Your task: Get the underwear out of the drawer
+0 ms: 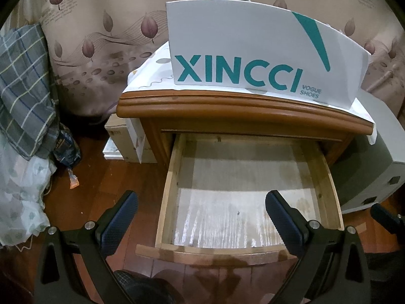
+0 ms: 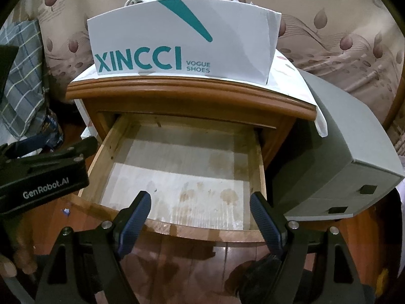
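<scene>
Now | left gripper (image 1: 201,212) held wide, nothing gripped | right gripper (image 2: 200,210) held wide, nothing gripped | drawer (image 2: 258,157) seen pulled out just ahead of both

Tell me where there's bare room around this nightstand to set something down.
The open drawer is bare inside, bordered by its wooden sides and curved front. The nightstand top is crowded: the shoe box fills it, leaving a thin front strip. Floor left of the drawer is partly free; the grey box blocks the right.

Open wooden drawer (image 2: 106,152), right claw (image 2: 200,210) spread, shoebox (image 2: 177,40) above
</scene>
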A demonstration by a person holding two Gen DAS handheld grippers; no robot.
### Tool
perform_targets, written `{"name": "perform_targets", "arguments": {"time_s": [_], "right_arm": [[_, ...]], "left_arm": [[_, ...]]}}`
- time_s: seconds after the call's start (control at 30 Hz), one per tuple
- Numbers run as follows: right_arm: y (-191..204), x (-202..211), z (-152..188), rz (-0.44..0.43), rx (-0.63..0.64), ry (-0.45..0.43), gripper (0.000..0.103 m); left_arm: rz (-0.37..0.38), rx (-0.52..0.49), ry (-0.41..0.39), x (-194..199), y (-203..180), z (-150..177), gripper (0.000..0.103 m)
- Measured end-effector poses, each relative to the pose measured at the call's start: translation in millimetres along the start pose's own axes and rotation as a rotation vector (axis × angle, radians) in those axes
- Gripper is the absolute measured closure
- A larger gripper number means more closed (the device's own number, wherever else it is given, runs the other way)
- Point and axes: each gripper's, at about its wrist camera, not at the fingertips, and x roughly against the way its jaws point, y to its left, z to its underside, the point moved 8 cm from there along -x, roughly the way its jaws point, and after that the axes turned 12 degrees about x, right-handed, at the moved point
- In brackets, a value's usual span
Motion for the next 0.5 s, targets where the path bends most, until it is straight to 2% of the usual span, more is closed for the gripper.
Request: {"name": "perform_targets", "arguments": {"time_s": [0.5], "right_arm": [[1.6,-3.5,1.8,-0.013,-0.006,0.014,0.020]], "left_arm": [[-0.005,-0.010,0.005,-1.4,0.1,2.0,0.003]]}}
